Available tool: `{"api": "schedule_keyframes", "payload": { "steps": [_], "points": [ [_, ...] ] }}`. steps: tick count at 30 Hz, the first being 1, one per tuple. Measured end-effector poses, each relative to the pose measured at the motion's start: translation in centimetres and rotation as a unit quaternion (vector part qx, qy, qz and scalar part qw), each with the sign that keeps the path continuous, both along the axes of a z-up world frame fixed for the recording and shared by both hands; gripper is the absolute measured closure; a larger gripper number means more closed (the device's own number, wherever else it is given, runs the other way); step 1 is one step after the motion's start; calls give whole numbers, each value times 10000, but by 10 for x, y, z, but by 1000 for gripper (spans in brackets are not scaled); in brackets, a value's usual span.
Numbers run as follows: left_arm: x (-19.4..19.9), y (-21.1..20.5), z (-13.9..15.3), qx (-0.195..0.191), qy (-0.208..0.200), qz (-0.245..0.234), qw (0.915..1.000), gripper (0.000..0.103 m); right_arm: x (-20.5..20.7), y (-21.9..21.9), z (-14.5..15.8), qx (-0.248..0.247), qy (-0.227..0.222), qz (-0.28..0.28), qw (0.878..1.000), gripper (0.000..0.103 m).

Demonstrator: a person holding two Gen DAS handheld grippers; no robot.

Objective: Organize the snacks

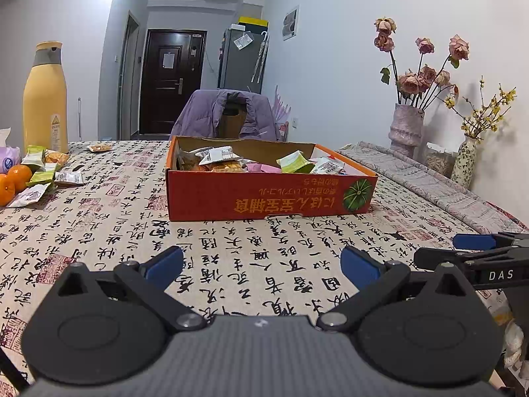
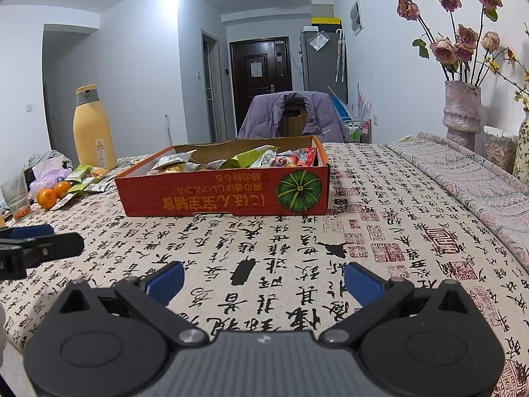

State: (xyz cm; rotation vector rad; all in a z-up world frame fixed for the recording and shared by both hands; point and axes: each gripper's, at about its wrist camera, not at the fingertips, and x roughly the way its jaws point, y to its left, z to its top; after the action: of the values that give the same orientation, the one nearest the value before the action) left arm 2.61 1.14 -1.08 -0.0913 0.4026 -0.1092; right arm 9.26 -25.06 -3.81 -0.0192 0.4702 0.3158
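Snacks (image 1: 231, 160) mostly sit in the red box (image 1: 264, 195) at frame center, so we judge the job well along. Loose packets (image 1: 43, 178) at the left edge, beside the oranges (image 1: 15, 180) and yellow bottle (image 1: 44, 99), are left. Our left gripper (image 1: 261, 268) and right gripper (image 2: 264, 281) hang low over the cloth, jaws spread, holding nothing.

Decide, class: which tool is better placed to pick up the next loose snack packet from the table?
Probably the left tool. The loose packets lie beside the oranges at the table's left, on its side; the right tool sits farther right. Both are open and empty, facing the red box.
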Motion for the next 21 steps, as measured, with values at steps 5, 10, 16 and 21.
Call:
{"api": "schedule_keyframes", "payload": {
  "steps": [5, 10, 16, 21],
  "points": [
    [0, 0, 0, -3, 3, 2, 10000, 0, 0, 0, 0, 3, 3, -1, 10000, 0],
    [0, 0, 0, -4, 3, 3, 10000, 0, 0, 0, 0, 0, 7, -3, 10000, 0],
    [0, 1, 0, -4, 4, 3, 10000, 0, -1, 1, -1, -12, 19, 4, 10000, 0],
    [-1, 0, -1, -11, 19, 41, 10000, 0, -1, 2, -2, -15, 22, 7, 10000, 0]
  ]
}}
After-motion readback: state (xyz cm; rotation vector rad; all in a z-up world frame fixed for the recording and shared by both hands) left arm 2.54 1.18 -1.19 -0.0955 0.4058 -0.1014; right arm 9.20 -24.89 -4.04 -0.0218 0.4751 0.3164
